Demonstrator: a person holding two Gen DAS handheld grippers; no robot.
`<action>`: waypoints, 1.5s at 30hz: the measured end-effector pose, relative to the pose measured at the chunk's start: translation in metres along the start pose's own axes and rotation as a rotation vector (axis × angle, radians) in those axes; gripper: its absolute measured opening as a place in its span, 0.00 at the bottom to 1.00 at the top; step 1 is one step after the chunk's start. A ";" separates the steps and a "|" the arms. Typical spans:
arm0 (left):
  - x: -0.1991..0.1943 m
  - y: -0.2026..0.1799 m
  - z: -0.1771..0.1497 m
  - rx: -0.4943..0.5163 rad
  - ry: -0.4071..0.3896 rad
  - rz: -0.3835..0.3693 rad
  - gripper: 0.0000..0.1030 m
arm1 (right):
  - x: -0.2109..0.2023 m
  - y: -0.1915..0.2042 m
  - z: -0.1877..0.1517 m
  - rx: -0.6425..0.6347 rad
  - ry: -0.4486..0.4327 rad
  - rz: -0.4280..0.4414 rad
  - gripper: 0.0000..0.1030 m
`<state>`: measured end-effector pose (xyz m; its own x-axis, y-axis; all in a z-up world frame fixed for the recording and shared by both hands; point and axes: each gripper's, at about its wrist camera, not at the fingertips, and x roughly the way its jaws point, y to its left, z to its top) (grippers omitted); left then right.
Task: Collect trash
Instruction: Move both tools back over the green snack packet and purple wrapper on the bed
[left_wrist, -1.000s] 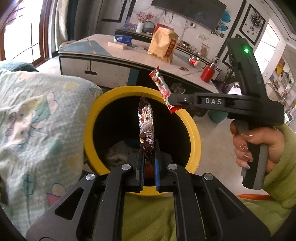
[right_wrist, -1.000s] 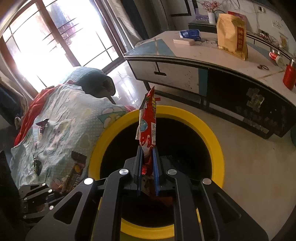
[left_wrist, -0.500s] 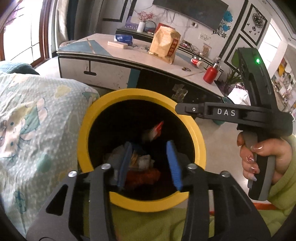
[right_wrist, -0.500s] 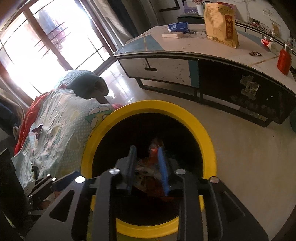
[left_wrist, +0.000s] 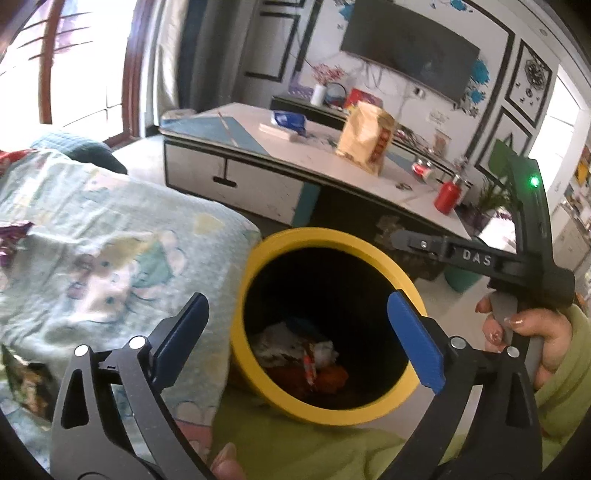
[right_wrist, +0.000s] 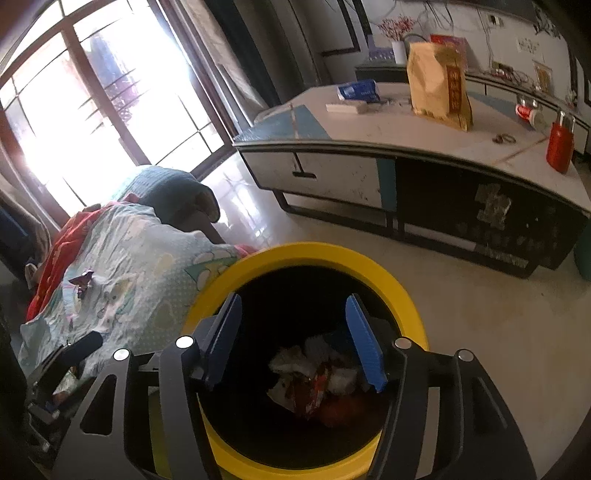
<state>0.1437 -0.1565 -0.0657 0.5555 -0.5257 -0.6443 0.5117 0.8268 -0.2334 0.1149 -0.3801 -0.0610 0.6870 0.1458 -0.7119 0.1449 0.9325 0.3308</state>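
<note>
A yellow-rimmed black bin (left_wrist: 325, 240) stands on the floor and also shows in the right wrist view (right_wrist: 314, 254). Wrappers and crumpled paper (left_wrist: 306, 354) lie in its bottom, also seen in the right wrist view (right_wrist: 317, 376). My left gripper (left_wrist: 299, 332) is wide open and empty, over the bin's near left rim. My right gripper (right_wrist: 293, 336) is open and empty above the bin mouth; its body shows in the left wrist view (left_wrist: 517, 258). A purple wrapper (right_wrist: 83, 280) lies on the patterned blanket (right_wrist: 140, 280), also at the left edge of the left wrist view (left_wrist: 13, 240).
A low white and blue cabinet (right_wrist: 369, 162) stands behind the bin, holding a tan paper bag (right_wrist: 437, 85) and a red bottle (right_wrist: 559, 142). A dark packet (left_wrist: 27, 380) lies on the blanket by the left gripper. Bright windows are to the left.
Both grippers let go of their wrappers, which fell into the bin. Both sets of jaws opened wider. The left gripper swung left toward the blanket.
</note>
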 end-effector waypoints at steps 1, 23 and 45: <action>-0.004 0.002 0.001 -0.001 -0.014 0.016 0.87 | -0.001 0.002 0.001 -0.007 -0.007 0.002 0.58; -0.067 0.056 -0.003 -0.107 -0.140 0.184 0.87 | -0.008 0.086 0.003 -0.184 -0.051 0.124 0.67; -0.117 0.129 -0.028 -0.260 -0.188 0.308 0.87 | 0.003 0.197 0.010 -0.360 -0.035 0.293 0.70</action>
<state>0.1260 0.0174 -0.0404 0.7783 -0.2543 -0.5741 0.1350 0.9607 -0.2425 0.1528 -0.1990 0.0088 0.6864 0.4150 -0.5971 -0.3113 0.9098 0.2745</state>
